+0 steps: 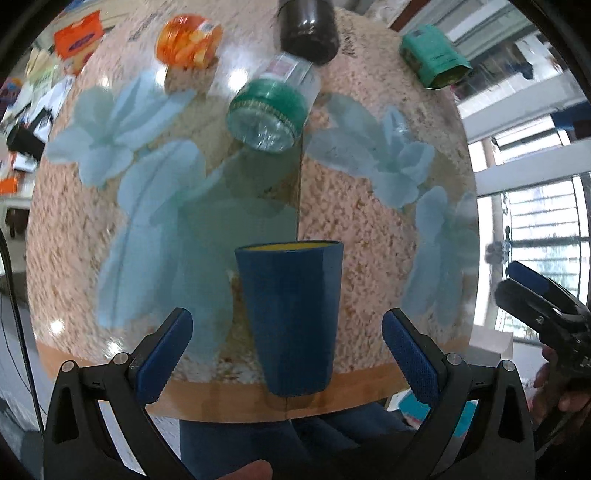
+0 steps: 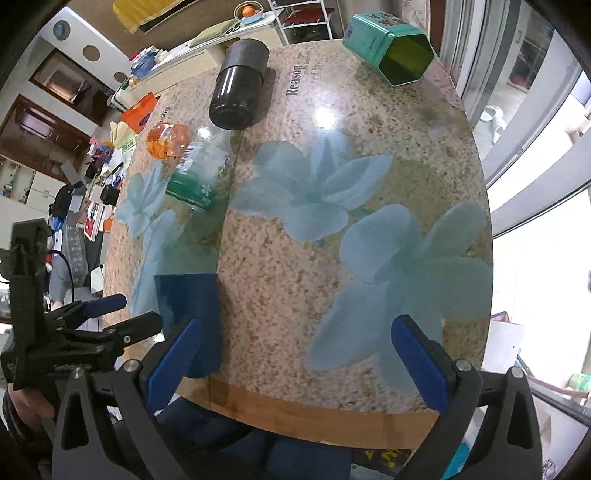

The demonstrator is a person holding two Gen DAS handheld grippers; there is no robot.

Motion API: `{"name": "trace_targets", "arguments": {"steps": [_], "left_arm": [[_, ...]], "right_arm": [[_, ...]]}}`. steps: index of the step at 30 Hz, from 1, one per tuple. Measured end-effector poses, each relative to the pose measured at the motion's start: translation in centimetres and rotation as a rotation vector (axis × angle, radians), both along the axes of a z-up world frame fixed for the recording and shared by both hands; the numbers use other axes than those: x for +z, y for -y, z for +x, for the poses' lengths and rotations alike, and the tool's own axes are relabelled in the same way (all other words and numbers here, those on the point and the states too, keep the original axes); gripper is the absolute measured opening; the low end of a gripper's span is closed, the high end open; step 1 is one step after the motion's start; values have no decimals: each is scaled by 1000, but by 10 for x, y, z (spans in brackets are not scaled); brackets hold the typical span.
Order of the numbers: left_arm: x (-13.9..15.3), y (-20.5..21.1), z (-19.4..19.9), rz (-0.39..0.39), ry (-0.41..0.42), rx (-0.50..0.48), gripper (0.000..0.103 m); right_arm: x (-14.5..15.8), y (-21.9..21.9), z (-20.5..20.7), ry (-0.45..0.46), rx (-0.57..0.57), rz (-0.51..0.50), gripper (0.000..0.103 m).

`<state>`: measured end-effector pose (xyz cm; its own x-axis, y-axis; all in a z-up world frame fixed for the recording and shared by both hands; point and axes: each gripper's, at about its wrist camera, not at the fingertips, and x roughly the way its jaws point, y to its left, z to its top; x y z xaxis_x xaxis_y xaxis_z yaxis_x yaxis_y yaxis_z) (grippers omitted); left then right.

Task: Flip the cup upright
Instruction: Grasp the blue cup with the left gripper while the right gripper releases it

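Observation:
A dark blue cup (image 1: 291,317) with a yellow inside stands upright near the table's front edge, its wide mouth up. My left gripper (image 1: 286,354) is open, with one blue finger on each side of the cup and a gap on both sides. In the right wrist view the cup (image 2: 188,314) stands at the left, partly behind my right gripper's left finger. My right gripper (image 2: 295,365) is open and empty over the table's front edge, to the right of the cup. The left gripper (image 2: 122,317) shows at the far left there.
On the flower-patterned table (image 1: 369,240) lie a clear bottle with a green band (image 1: 273,107), an orange jar (image 1: 188,42), a black canister (image 1: 308,29) and a teal tin (image 1: 434,55), all on their sides at the back. Windows are on the right.

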<state>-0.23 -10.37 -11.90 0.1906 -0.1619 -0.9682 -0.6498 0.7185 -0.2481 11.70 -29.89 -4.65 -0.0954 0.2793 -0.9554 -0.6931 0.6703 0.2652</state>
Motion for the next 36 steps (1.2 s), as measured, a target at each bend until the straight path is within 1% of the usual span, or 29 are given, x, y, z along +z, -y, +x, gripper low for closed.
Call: {"name": "trace_targets", "arguments": {"steps": [8,13,18,19,20,21,22,23,30,33,36], "left_arm": [[-35,-1,8,9,-74,53,103],[-57,3,16,-10,-88,60,103],[-68,3,20,-19,-81,82,103],[-68,2,19,-18,-79,88,97],[-70,1,18,-16,-81,96,87],[-72,0,17,-27,-78,107,84],[-74,-1,15,-43,-71,114,75],[-75,-2,14,-57,-67,118,75],[-74,-1,13,-39,-56,100,74],[-65,3,10,-25,-33,91,74],[-47,5,11,-2,2,79,74]], "right_arm": [[-15,10,14,-33,25,-13,103],[-24,14,17,-49,44,-36,103],[-26,16,20,-50,62,-51,103],[-26,16,20,-48,64,-52,103],[-27,17,21,-47,63,-52,103],[-28,18,22,-47,61,-54,103],[-29,19,23,-48,57,-56,103],[-31,21,24,-50,51,-57,103],[-30,25,25,-53,27,-45,103],[-28,25,25,-46,21,-35,103],[-25,26,25,-42,16,-24,103]]}}
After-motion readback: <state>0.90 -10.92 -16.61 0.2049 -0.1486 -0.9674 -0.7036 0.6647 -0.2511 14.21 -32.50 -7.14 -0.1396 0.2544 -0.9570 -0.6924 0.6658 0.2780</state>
